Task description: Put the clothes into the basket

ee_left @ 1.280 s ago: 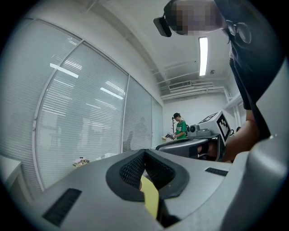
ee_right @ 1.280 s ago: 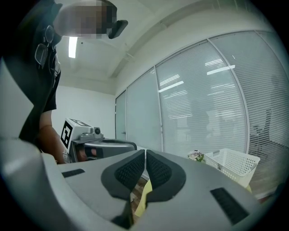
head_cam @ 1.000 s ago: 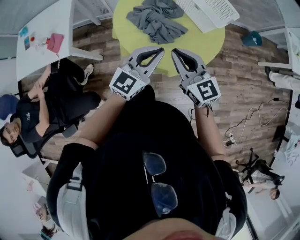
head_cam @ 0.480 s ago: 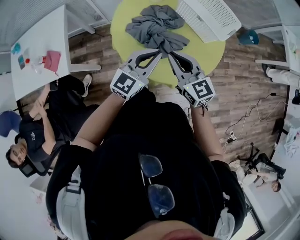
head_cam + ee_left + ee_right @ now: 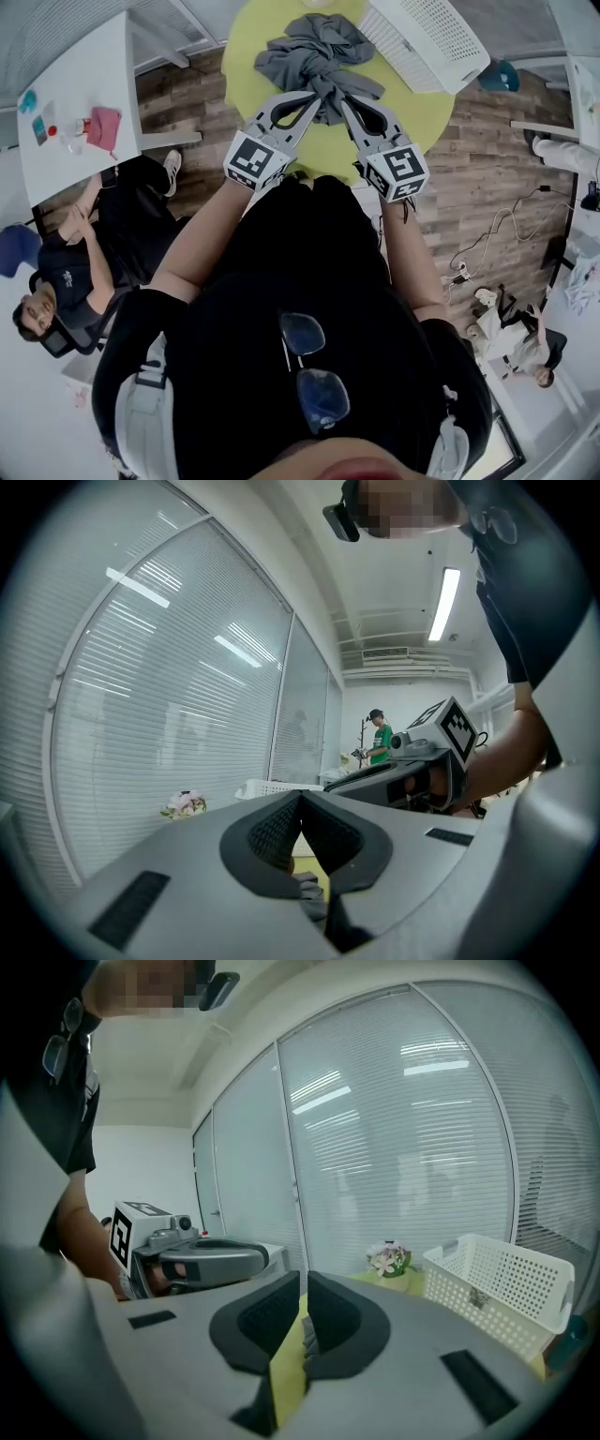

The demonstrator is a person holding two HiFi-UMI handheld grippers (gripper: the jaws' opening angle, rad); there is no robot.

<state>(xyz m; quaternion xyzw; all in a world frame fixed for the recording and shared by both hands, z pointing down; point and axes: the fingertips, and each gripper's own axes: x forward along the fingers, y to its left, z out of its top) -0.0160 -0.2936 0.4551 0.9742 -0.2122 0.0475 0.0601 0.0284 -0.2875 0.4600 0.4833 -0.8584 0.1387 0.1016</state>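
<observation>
Since nothing was grabbed yet, the left gripper point(image 5: 320, 95) and right gripper point(image 5: 341, 99) were held shut and empty, side by side, likely ready for the gray clothes point(image 5: 314, 49), which were piled on the green table point(image 5: 251, 36) beside the white basket point(image 5: 427, 37).

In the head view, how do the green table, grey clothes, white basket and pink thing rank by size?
1. Green table.
2. Grey clothes and white basket: look alike; the basket is cut off.
3. Pink thing.

Office/lab: glass partitions point(image 5: 412, 1147) w/ blinds point(image 5: 159, 724), desk point(image 5: 75, 103), seated person point(image 5: 66, 272).
</observation>
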